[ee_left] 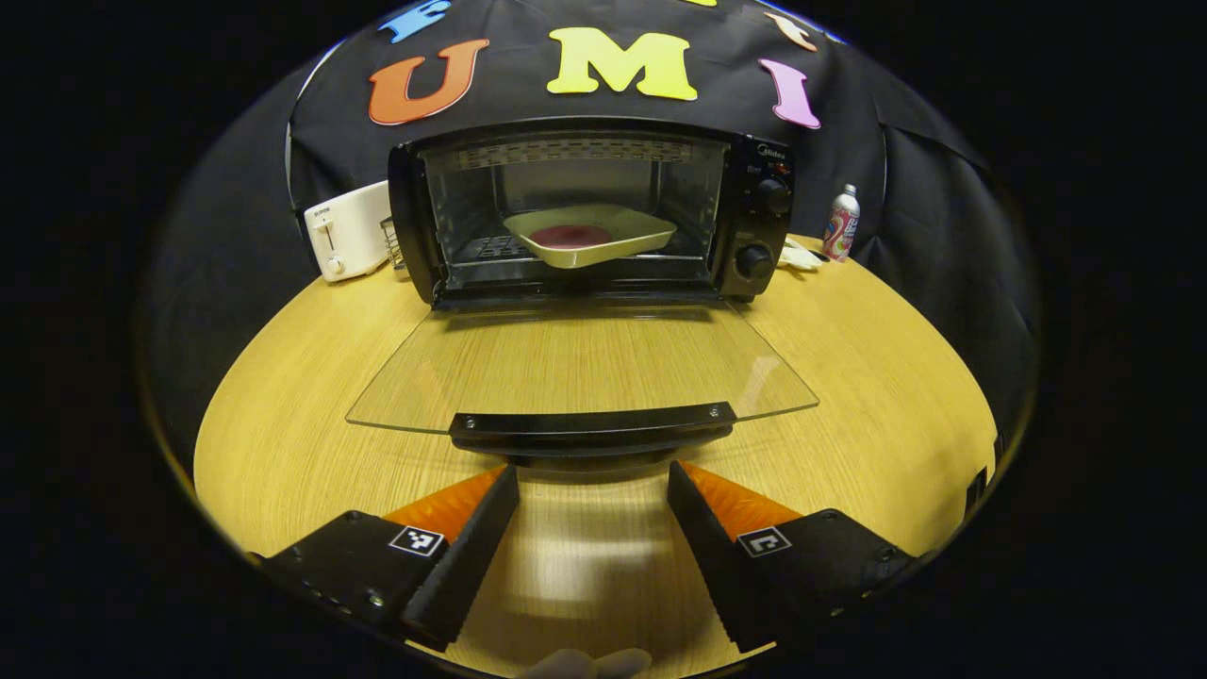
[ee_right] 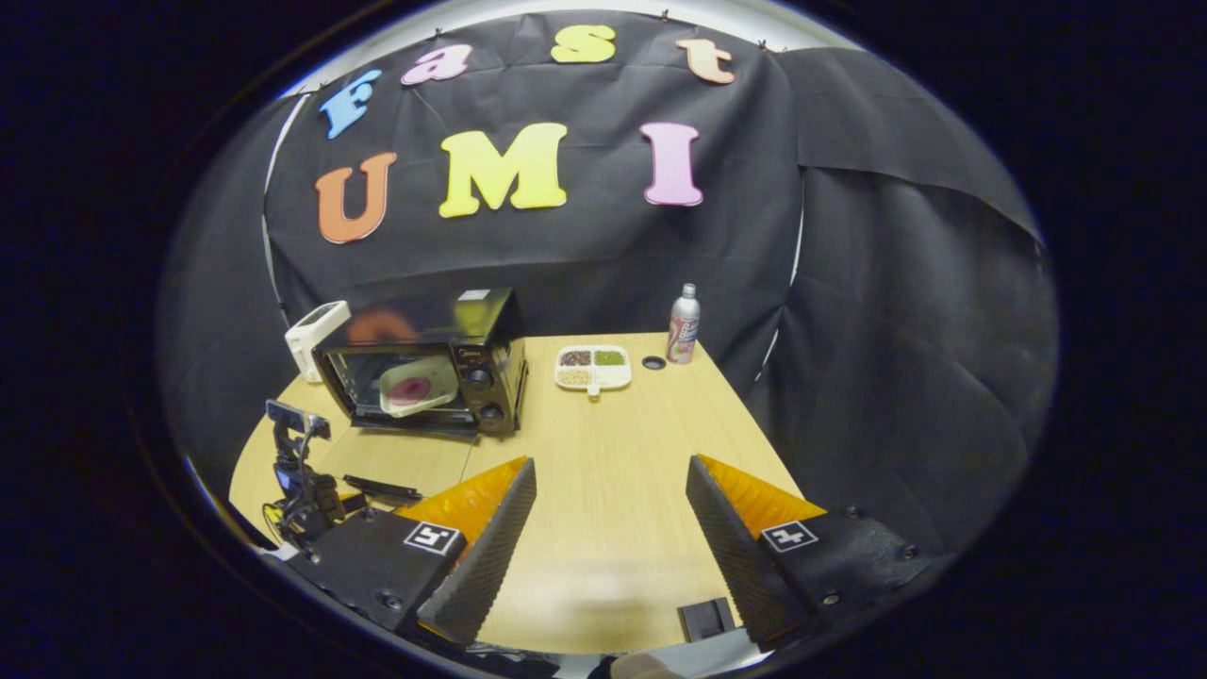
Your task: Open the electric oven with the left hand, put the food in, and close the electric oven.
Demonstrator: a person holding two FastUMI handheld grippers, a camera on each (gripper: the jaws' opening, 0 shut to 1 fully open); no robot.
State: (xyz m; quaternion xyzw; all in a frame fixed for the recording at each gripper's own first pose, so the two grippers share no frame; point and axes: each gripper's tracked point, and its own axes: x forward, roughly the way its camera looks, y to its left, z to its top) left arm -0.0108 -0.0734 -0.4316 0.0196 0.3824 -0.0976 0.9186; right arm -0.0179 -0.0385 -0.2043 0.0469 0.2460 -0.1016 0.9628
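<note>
Black electric oven [ee_left: 585,212] gapes, glass door [ee_left: 580,368] flat, food tray [ee_left: 589,234] inside.

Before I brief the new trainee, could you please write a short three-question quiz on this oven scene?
1. True or false: the oven door is shut.
2. What sits inside the electric oven? A) a bottle B) a tray holding food C) a toaster
3. Fill in: the left tool is ____, with its fingers apart just short of the door handle.

Key
1. False: the glass door lies folded down flat.
2. B: the tray rests on the rack; the toaster and bottle stand outside, on the table.
3. open
</note>
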